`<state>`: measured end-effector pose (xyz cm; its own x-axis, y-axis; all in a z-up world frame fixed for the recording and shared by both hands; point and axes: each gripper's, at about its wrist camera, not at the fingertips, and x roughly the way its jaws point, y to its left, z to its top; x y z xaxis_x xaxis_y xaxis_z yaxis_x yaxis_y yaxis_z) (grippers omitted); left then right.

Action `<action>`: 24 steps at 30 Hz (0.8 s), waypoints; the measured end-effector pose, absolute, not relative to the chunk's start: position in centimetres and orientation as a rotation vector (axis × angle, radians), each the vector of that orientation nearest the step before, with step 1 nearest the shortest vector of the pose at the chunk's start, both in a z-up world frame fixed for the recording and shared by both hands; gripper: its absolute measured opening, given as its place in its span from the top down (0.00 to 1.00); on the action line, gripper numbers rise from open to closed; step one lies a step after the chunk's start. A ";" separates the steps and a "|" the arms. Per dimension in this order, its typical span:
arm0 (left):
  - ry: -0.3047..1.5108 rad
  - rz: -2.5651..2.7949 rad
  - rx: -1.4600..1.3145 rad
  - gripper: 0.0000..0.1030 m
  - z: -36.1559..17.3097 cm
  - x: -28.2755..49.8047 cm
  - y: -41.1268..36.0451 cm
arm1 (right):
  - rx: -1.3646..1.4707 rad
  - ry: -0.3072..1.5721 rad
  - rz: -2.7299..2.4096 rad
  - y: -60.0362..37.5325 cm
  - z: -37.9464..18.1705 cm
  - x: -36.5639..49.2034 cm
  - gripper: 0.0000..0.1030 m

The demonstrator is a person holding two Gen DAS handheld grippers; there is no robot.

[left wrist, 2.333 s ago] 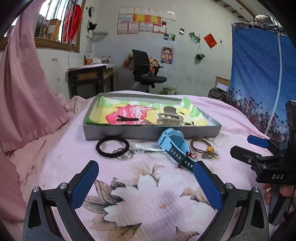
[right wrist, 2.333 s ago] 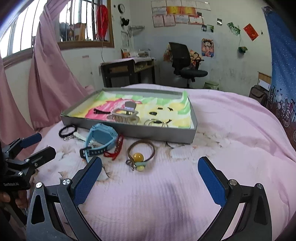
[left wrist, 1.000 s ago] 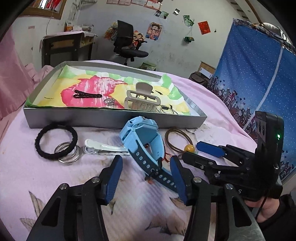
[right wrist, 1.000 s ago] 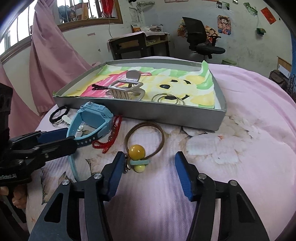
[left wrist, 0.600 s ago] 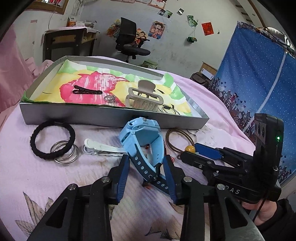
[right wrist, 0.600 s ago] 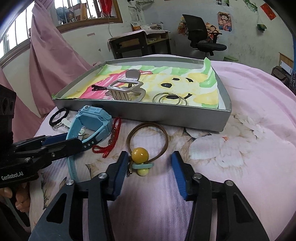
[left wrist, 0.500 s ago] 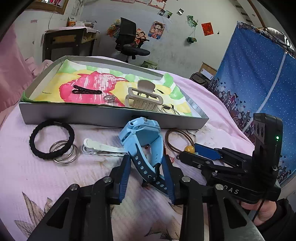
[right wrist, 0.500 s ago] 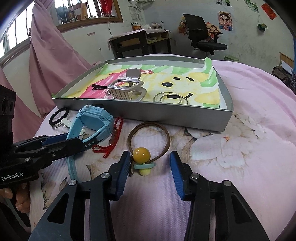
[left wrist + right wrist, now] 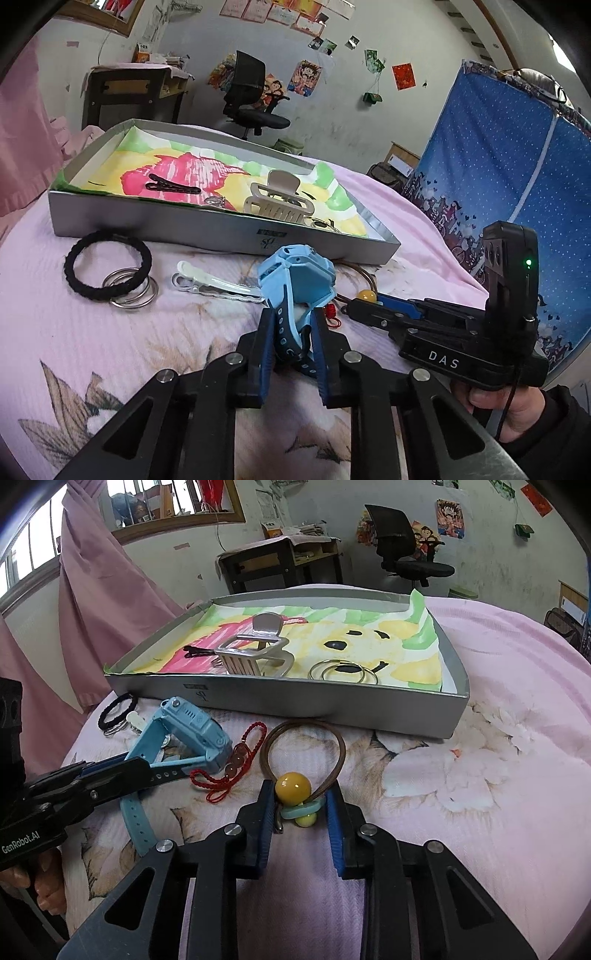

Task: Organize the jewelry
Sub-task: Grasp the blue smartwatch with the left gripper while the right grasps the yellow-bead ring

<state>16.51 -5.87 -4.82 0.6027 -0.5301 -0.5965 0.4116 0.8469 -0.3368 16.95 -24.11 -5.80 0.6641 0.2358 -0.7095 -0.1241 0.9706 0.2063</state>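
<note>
Mid-pickup, two items at once, both lying on the pink bedspread [image 9: 498, 709] just in front of the grey tray [image 9: 332, 705]. Left hand-held gripper [image 9: 293, 339] narrowed onto the strap of the blue watch [image 9: 295, 273], jaws just closing, blue pads touching the strap on both sides: pinched, by the look of it, with the watch body resting on the bed. Right hand-held gripper [image 9: 301, 808] likewise just closing, pads against the yellow bead and teal clasp of the brown hair tie [image 9: 295, 786], loop trailing toward the tray wall. Both tilted steeply downward, side by side, held from behind by a hand [image 9: 498, 410] at each grip. Next, probably: firm up both pinches, lift clear of the fabric, carry over the tray's near wall and release among the hair claw [image 9: 255, 653], bobby pin [image 9: 171, 186] and hoops [image 9: 343, 672]. Care needed over the red cord [image 9: 229, 768] lying against the watch; could drag along. Black hair band [image 9: 107, 266], key rings [image 9: 131, 291] and white clip [image 9: 214, 286] left for later.
</note>
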 end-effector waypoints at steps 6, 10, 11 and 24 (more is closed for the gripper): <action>0.711 -0.527 -0.148 0.85 -4.6 15.4 -5.9 | 0.147 0.800 0.193 -24.4 -5.3 16.5 0.77; 0.681 -0.516 -0.128 0.87 -4.1 14.8 -6.0 | 0.155 0.776 0.182 -24.7 -4.9 15.9 0.77; 0.671 -0.509 -0.127 0.89 -4.0 14.7 -6.0 | 0.157 0.769 0.180 -24.8 -4.7 15.8 0.77; 0.580 -0.495 -0.149 0.90 -2.0 13.5 -5.5 | 0.138 0.634 0.163 -24.9 -2.3 13.9 0.77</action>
<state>13.48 -5.46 -1.97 0.7237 -0.4874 -0.4885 0.4054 0.8732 -0.2707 13.95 -24.89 -2.29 0.7939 0.1932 -0.5766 -0.1090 0.9780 0.1777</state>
